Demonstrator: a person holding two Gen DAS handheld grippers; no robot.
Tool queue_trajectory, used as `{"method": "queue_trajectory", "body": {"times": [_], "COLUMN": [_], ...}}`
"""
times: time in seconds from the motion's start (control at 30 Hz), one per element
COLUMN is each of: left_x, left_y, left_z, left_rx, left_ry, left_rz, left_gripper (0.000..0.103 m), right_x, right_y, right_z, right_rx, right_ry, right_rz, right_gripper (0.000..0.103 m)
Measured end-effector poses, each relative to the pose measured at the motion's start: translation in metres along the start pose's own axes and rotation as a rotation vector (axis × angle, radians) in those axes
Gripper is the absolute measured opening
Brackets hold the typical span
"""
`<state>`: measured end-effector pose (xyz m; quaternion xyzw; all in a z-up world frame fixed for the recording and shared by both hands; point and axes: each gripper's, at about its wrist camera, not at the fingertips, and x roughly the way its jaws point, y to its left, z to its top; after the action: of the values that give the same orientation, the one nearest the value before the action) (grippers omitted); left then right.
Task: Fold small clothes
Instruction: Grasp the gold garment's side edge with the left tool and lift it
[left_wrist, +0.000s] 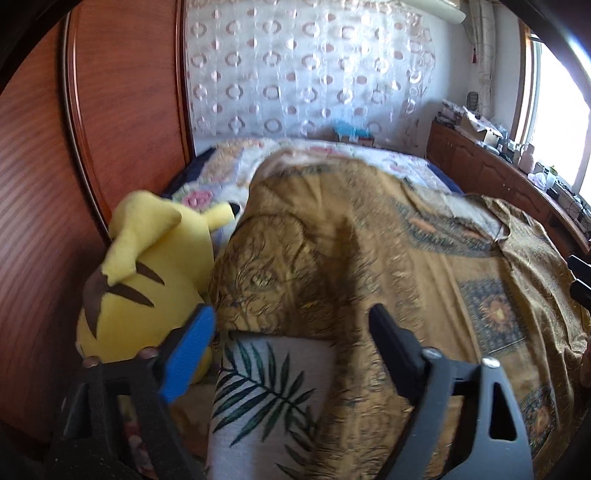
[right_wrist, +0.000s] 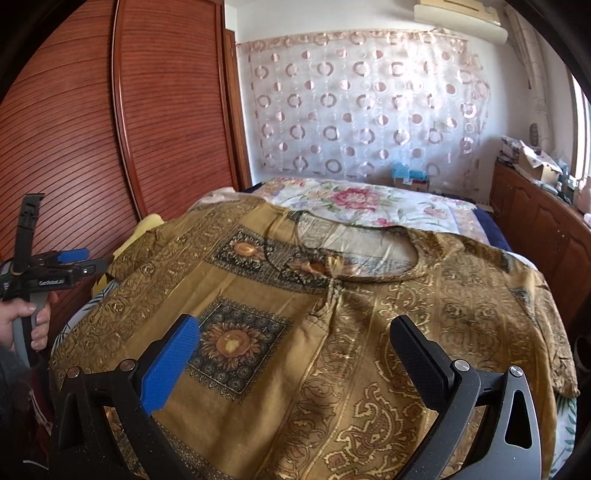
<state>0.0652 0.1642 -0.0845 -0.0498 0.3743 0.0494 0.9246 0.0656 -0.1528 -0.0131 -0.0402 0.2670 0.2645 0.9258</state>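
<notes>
A bedroom: a bed (right_wrist: 369, 206) with a floral quilt runs toward a curtain (right_wrist: 362, 107) of ring patterns, with a reddish slatted wardrobe (right_wrist: 74, 129) on the left and a low wooden cabinet (right_wrist: 546, 229) along the window side. A mustard-gold patterned garment (right_wrist: 332, 332) lies spread over the near part of the bed, neckline toward the far end. The left gripper (left_wrist: 291, 317) angles down over the garment's left edge, beside a yellow plush toy (left_wrist: 147, 273); its jaws stand apart with nothing pressed between them. In the right wrist view a hand (right_wrist: 22, 321) grips its handle at the bed's left side. The right gripper (right_wrist: 295, 332) tilts down above the garment's chest, jaws wide and holding nothing.
</notes>
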Motion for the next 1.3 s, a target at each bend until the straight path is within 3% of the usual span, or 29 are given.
{"method": "queue_trajectory", "body": {"times": [0.07,0.2,0.33,0.4,0.47,0.53,0.7,0.87,1.13,1.2,1.27,1.3], "left_x": [0.011,0.029,0.045,0.048,0.045,0.035,-0.002,-0.024,-0.025,-0.024,-0.029,-0.031], "left_y": [0.009,0.029,0.041,0.044,0.043,0.038,0.014,-0.03,-0.096,-0.1,-0.098,-0.096], "left_z": [-0.001,0.002,0.002,0.0,0.0,0.003,0.028,0.061,0.066,0.061,0.058,0.057], "left_rx": [-0.014,-0.056,-0.081,-0.096,-0.093,-0.069,-0.015,0.084,0.206,0.213,0.207,0.202], "left_ry": [0.036,0.075,0.119,0.137,0.122,0.081,-0.045,-0.117,-0.094,-0.076,-0.086,-0.094], "left_rz": [0.006,0.003,-0.034,-0.054,-0.071,-0.053,-0.035,-0.087,-0.202,-0.229,-0.238,-0.234], "left_gripper": [0.068,0.062,0.047,0.035,0.01,0.006,0.005,0.005,0.005,0.014,0.039,0.042], "right_x": [0.004,0.007,0.006,0.007,0.009,0.009,0.01,0.016,0.004,0.0,-0.001,-0.001], "right_y": [-0.001,0.001,0.002,0.0,0.0,-0.002,0.001,-0.003,-0.013,-0.016,-0.016,-0.015], "right_z": [0.002,0.005,0.007,0.008,0.008,0.008,0.009,0.014,0.016,0.016,0.016,0.015], "right_rx": [-0.007,-0.022,-0.04,-0.038,-0.04,-0.038,-0.038,-0.043,-0.028,-0.017,-0.012,-0.016], "right_ry": [0.013,0.039,0.046,0.053,0.057,0.061,0.058,0.057,0.037,0.033,0.035,0.034], "right_rz": [0.002,0.013,0.011,0.014,0.013,0.012,0.01,-0.01,-0.024,-0.013,-0.01,-0.015], "right_gripper": [0.103,0.103,0.103,0.103,0.103,0.103,0.103,0.101,0.088,0.088,0.088,0.087]}}
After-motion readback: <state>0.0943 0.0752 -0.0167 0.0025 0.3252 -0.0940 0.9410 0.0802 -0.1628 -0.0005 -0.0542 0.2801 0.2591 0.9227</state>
